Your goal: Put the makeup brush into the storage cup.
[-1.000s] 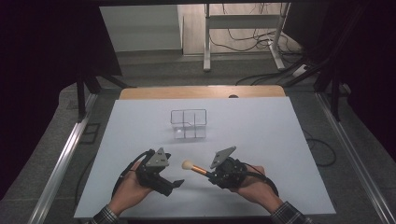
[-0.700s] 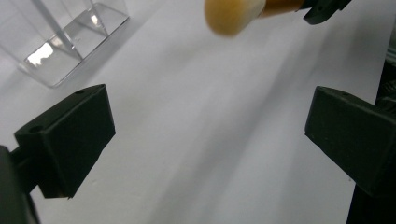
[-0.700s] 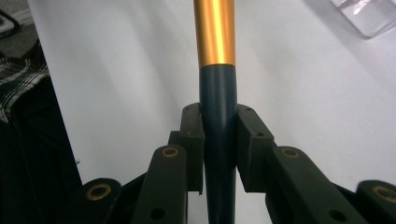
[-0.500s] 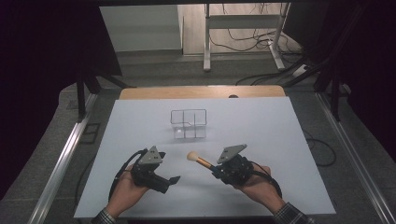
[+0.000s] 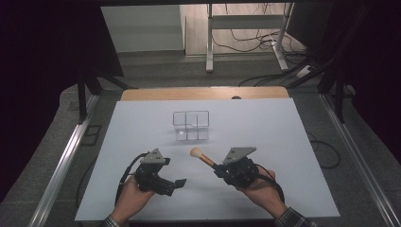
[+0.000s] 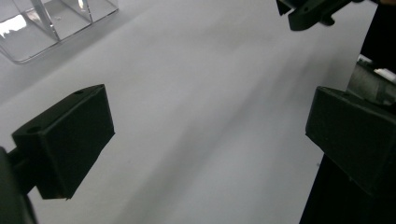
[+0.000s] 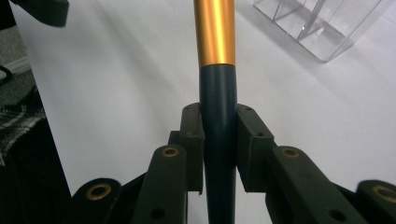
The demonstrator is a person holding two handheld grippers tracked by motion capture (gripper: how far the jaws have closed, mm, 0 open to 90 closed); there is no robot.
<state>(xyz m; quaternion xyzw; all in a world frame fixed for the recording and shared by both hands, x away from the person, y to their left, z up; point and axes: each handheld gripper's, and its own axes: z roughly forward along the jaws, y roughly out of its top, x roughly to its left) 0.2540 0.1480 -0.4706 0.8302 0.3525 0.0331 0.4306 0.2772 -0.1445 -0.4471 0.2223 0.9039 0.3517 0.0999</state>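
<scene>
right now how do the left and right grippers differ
The left gripper is open, with nothing between its widely parted fingers; the right gripper is shut on a brush, its fingers clamping the dark handle. The left gripper points right across the white table; the right gripper points up-left toward the clear organizer. Both are black, hand-held and low at the table's near edge.
</scene>
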